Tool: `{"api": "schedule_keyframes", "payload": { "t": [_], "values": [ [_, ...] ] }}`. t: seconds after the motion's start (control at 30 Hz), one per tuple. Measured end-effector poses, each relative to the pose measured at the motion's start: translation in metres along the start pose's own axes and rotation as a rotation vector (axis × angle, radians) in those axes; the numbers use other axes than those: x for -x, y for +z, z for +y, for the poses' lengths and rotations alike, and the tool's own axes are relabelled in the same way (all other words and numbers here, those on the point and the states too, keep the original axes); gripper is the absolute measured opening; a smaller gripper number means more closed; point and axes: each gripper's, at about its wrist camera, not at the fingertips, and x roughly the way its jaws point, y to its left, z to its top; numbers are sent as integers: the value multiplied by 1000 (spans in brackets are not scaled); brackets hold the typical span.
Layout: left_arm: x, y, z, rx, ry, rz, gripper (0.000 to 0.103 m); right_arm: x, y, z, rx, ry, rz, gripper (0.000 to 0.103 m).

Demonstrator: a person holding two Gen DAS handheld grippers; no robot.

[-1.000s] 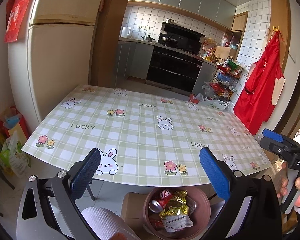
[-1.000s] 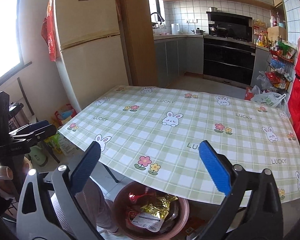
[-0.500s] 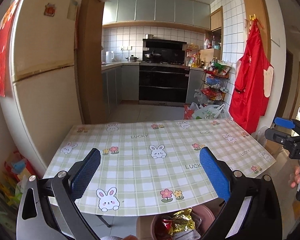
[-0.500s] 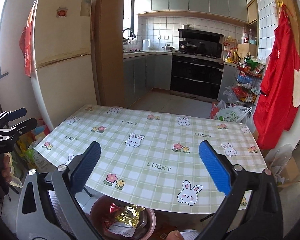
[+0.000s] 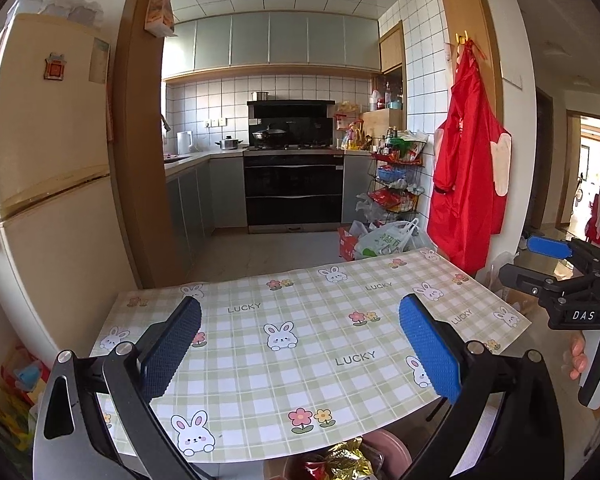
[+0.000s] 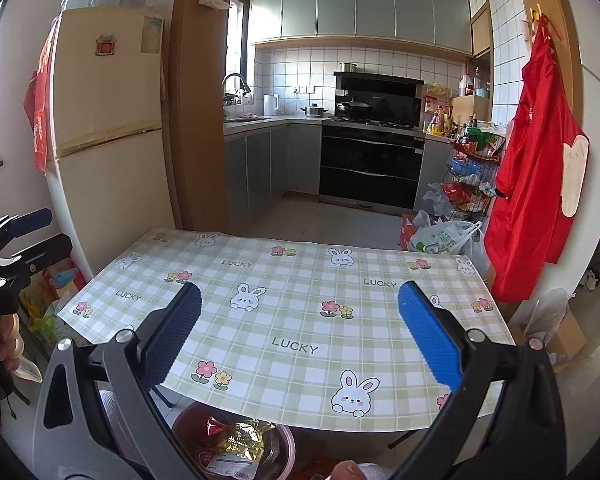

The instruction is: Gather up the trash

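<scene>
Green-checked tablecloth covers the bare table, nothing left on it to pick up. Below its near edge, at six o'clock, the pink bin holds the trash, gold wrappers and all, likely finished. Both the left gripper and right gripper hang released and empty above, the bin beneath their fingers.

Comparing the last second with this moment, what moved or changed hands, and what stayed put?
Both wrist views tilted up and back: the round pink trash bin of wrappers slid toward the bottom edge, more of the kitchen and ceiling came in. Nothing was grasped or released. The left gripper and right gripper stayed open and empty, and the green checked bunny tablecloth stayed bare.
</scene>
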Motion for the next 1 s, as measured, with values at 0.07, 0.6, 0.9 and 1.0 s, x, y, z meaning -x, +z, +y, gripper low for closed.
{"api": "schedule_keyframes", "payload": {
  "t": [0.07,0.6,0.9,1.0],
  "values": [
    [-1,-1,-2,-4,0,3,97,-1,0,2,0,-3,2,97],
    [-3,-3,-2,-6,-7,7,97,0,-1,3,-11,-9,3,97],
    [-3,-4,-3,-12,-2,8,97,-1,-2,4,-9,-20,8,97],
    [-3,-4,-3,-19,-3,10,97,-1,-2,3,-7,-28,8,97]
  ]
}}
